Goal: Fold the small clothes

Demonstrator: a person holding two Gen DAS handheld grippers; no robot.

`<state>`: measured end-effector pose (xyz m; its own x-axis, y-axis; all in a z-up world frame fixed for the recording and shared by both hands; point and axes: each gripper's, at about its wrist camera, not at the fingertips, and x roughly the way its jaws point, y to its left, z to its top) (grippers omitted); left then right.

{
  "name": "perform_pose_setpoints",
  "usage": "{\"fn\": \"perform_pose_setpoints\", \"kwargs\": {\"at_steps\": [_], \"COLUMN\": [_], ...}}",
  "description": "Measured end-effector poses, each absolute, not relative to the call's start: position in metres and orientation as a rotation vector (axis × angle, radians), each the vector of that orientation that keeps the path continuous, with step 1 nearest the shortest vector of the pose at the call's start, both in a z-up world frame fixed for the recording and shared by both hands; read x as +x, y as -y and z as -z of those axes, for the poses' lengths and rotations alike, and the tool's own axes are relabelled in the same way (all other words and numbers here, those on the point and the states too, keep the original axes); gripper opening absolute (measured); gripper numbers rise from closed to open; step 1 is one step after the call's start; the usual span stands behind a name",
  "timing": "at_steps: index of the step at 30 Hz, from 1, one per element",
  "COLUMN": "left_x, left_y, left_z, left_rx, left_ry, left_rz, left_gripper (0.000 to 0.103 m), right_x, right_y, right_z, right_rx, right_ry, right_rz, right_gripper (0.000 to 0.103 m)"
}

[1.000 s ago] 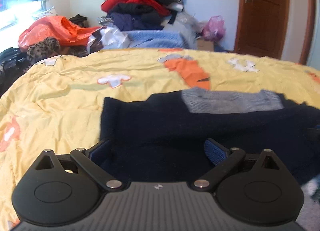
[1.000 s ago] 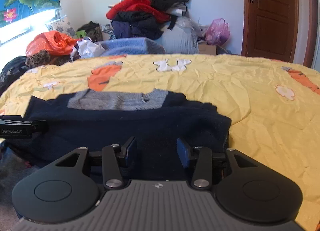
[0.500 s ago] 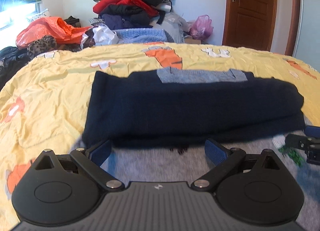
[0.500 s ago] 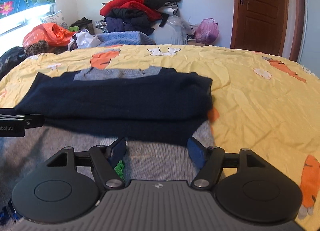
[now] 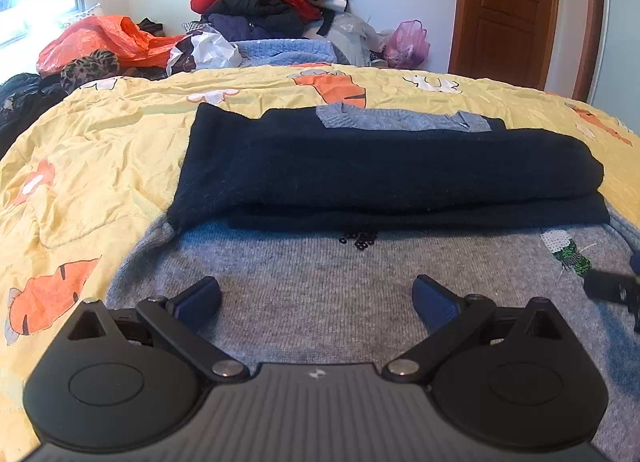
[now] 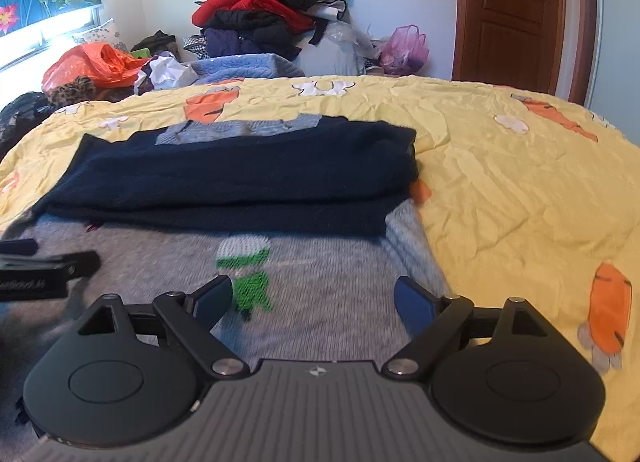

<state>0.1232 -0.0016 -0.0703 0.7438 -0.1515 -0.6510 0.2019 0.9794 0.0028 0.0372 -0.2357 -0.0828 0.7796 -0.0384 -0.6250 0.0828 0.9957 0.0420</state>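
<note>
Since a second ago both grippers have pulled back toward the near edge: the navy folded-over part that filled the space between the fingers now lies farther off, and bare grey knit sits under both tools. Right gripper jaws were narrow; they are opening now, nothing between them. Left gripper stands wide open, empty, as before.

Sweater: grey body spread on the near part of the yellow bedsheet, navy portion folded across its far half, grey collar just showing at the far edge. Green sequin motif right of the left tool, and between the right tool's fingers in its own view.

Judgement: one fold is laid and released; the next fold needs the near hem or the side edges.

Risks:
- Thick knit; a shallow pinch could take only the top layer and skew the fold.
- Dragging the near hem may pull the navy flap out of line, since it rests loose.
- Sequins could snag on a pad.
- The grippers are close together; inner fingers may collide.
</note>
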Motion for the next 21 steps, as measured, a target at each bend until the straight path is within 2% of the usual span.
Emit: {"fn": "perform_pose_setpoints", "kwargs": {"at_steps": [8,21], "left_x": [0.116,0.069], "left_y": [0.003,-0.015], "left_z": [0.067,0.069], "left_rx": [0.093,0.040], "left_ry": [-0.717,-0.698], "left_rz": [0.172,0.192], "left_gripper": [0.103,0.103], "right_x": [0.035,0.034], "right_y": [0.229,0.228], "right_z": [0.086,0.087], "right_rx": [0.030,0.026], "right_ry": [-0.673,-0.675], "right_rz": [0.060,0.057], "right_gripper": [0.098,0.100]}}
